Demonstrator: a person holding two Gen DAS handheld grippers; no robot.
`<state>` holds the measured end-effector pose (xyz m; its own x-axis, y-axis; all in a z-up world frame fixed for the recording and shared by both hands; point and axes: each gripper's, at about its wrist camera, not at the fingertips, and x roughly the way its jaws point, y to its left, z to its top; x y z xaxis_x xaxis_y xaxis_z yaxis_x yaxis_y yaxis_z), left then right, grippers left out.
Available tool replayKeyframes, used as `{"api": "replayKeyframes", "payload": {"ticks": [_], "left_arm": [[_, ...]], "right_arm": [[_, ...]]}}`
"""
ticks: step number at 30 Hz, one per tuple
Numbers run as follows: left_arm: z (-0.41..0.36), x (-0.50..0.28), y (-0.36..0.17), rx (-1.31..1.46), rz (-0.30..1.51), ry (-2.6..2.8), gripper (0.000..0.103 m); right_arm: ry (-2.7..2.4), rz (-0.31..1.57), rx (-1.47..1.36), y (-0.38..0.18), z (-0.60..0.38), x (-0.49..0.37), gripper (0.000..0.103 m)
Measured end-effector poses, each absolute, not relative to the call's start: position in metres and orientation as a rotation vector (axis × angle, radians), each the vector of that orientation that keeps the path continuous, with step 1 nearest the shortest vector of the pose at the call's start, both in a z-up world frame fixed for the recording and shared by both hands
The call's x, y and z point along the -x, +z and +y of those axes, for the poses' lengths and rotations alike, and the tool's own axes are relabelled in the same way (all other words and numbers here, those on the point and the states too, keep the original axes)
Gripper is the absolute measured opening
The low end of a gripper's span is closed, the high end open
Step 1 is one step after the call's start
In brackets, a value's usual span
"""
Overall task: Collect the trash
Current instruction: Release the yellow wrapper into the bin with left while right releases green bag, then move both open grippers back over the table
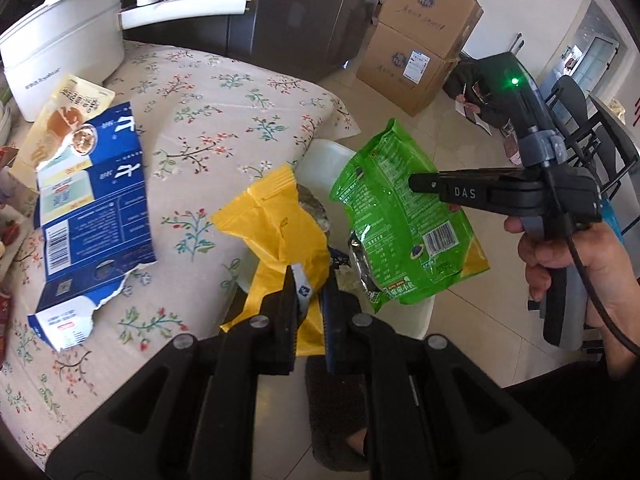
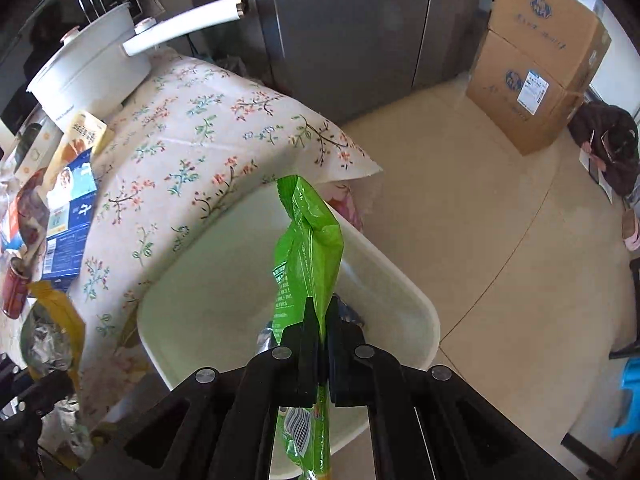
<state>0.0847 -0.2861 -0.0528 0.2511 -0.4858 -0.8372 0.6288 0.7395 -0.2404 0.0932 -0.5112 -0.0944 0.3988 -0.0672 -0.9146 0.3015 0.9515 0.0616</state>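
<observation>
My left gripper (image 1: 309,276) is shut on a crumpled yellow wrapper (image 1: 276,224), held past the table's edge above a white bin (image 1: 316,160). A hand holds my right gripper (image 1: 414,182) on the right, its tips pinching a green snack bag (image 1: 392,216) that hangs beside the yellow one. In the right wrist view, the right gripper (image 2: 321,300) points down over the bin (image 2: 400,280). The green bag (image 2: 310,240) stands up between its nearly closed fingers and also trails below them. The yellow wrapper (image 2: 60,308) shows at the left edge.
A torn blue and white carton (image 1: 96,208) and another snack packet lie on the floral tablecloth (image 1: 224,120). A white pot (image 1: 60,52) stands at the back and a red can (image 2: 14,292) at the left. Cardboard boxes (image 1: 420,52) and dark chairs (image 1: 592,128) stand on the floor.
</observation>
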Motion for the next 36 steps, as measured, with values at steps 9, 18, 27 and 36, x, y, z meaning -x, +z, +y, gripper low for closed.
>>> {"api": "replayKeyframes", "payload": {"ticks": [9, 18, 27, 36], "left_arm": [[-0.323, -0.094, -0.085, -0.202, 1.089, -0.759, 0.012], [-0.337, -0.096, -0.092, -0.222, 1.06, -0.78, 0.013], [-0.323, -0.095, -0.074, -0.211, 1.005, -0.797, 0.059], [-0.279, -0.088, -0.058, -0.228, 0.953, -0.726, 0.083]], "right_arm": [[-0.232, 1.119, -0.314, -0.091, -0.526, -0.082, 0.046], [-0.242, 1.115, -0.298, -0.088, -0.525, -0.083, 0.049], [-0.249, 1.095, -0.301, -0.08, -0.524, -0.08, 0.057], [-0.241, 1.067, -0.297, -0.065, -0.512, -0.079, 0.064]]}}
